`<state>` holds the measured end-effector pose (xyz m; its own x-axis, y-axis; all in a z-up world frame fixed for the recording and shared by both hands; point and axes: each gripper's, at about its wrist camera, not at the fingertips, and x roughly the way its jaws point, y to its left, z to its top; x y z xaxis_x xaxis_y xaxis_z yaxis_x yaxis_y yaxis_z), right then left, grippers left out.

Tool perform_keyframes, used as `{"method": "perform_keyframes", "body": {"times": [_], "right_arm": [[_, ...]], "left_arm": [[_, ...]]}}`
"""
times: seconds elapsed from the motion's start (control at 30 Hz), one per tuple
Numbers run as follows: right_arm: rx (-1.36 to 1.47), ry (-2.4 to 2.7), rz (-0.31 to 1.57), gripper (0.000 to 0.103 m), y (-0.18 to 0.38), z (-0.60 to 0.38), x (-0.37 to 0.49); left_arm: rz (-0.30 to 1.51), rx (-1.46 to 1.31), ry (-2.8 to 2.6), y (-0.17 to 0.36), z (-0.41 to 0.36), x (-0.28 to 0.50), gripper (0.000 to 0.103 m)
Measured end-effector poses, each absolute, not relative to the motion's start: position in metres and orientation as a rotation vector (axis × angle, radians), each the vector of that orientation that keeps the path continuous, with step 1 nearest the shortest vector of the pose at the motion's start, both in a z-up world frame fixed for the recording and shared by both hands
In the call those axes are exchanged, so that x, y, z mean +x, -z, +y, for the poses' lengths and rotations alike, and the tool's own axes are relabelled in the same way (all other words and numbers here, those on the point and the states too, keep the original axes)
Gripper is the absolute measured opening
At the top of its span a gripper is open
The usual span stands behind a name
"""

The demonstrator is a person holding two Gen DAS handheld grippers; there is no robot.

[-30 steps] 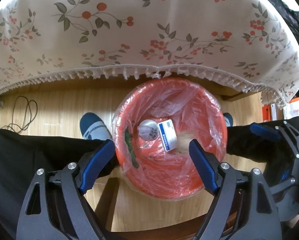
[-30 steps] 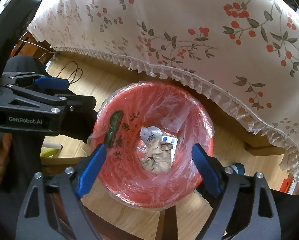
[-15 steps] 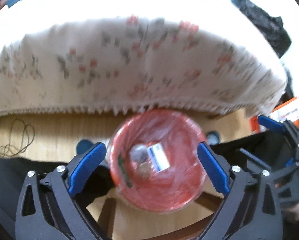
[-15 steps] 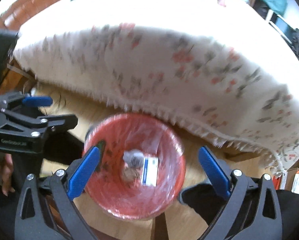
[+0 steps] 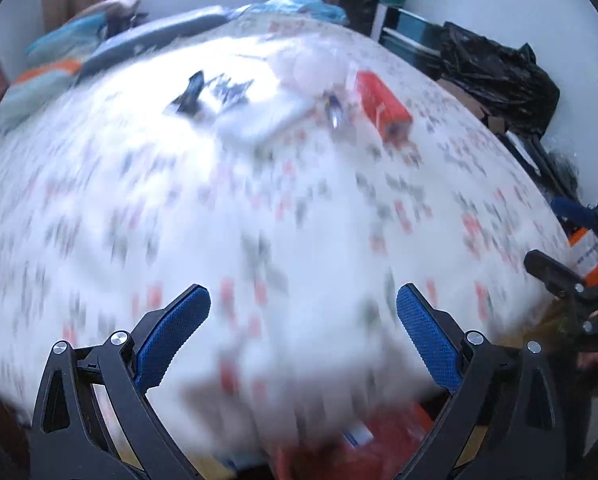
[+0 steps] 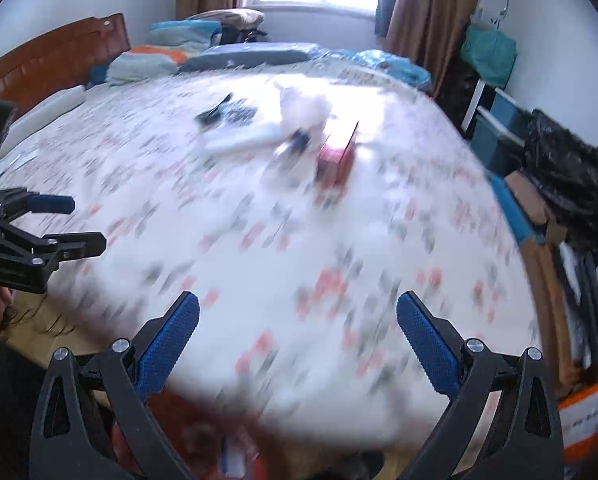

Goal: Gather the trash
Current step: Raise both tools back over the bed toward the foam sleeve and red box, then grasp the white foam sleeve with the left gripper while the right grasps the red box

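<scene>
While both views are blurring, the left gripper (image 5: 303,320) and right gripper (image 6: 298,326) are hanging wide apart, empty, over the bench (image 6: 259,240); a seemingly red box (image 6: 337,156) is lying ahead.

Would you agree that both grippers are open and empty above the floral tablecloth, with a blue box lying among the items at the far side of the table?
Nearly: the box is red, not blue, as the right wrist view shows despite the blur. The rest holds: the left gripper and right gripper are both open and empty above the floral tablecloth.
</scene>
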<state>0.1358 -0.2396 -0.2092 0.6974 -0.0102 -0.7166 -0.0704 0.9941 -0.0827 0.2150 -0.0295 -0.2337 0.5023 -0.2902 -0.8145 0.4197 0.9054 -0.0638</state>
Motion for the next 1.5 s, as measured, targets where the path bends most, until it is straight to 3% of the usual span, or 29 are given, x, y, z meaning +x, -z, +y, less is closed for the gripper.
{"method": "perform_keyframes", "body": {"times": [0.37,0.67,0.77,0.83,0.87,1.03,1.07,1.1,1.13,1.2,1.27,1.33,1.5], "right_arm": [[-0.097,-0.010,0.788,0.098,0.226,-0.265,0.246],[-0.089,-0.007,0.806,0.098,0.247,-0.274,0.282],[-0.065,-0.004,0.806,0.098,0.248,-0.278,0.297],[-0.049,0.002,0.803,0.098,0.247,-0.279,0.306],[-0.039,0.004,0.801,0.098,0.246,-0.278,0.314],[-0.074,0.039,0.829,0.097,0.253,-0.273,0.349],[-0.076,0.041,0.832,0.093,0.254,-0.272,0.352],[-0.084,0.046,0.834,0.091,0.255,-0.271,0.356],[-0.092,0.045,0.844,0.089,0.257,-0.270,0.361],[-0.102,0.049,0.872,0.076,0.264,-0.271,0.369],[-0.083,0.046,0.910,0.046,0.274,-0.276,0.377],[-0.064,0.048,0.917,0.030,0.278,-0.280,0.377],[-0.062,0.020,0.898,0.030,0.273,-0.278,0.362]], "left_arm": [[0.959,0.301,0.454,0.274,-0.089,0.396,0.097],[0.957,0.294,0.476,0.295,-0.097,0.445,0.096],[0.927,0.305,0.469,0.295,-0.101,0.442,0.086],[0.895,0.330,0.459,0.292,-0.105,0.435,0.061],[0.884,0.338,0.453,0.291,-0.106,0.433,0.055],[0.846,0.389,0.442,0.286,-0.112,0.421,0.033],[0.838,0.390,0.442,0.284,-0.113,0.419,0.030],[0.834,0.392,0.444,0.282,-0.114,0.417,0.015],[0.832,0.398,0.443,0.281,-0.114,0.416,0.016],[0.835,0.399,0.455,0.281,-0.115,0.415,0.016],[0.829,0.405,0.453,0.281,-0.116,0.412,0.016],[0.829,0.404,0.454,0.281,-0.115,0.407,0.016],[0.843,0.377,0.447,0.278,-0.107,0.394,0.016]]}}
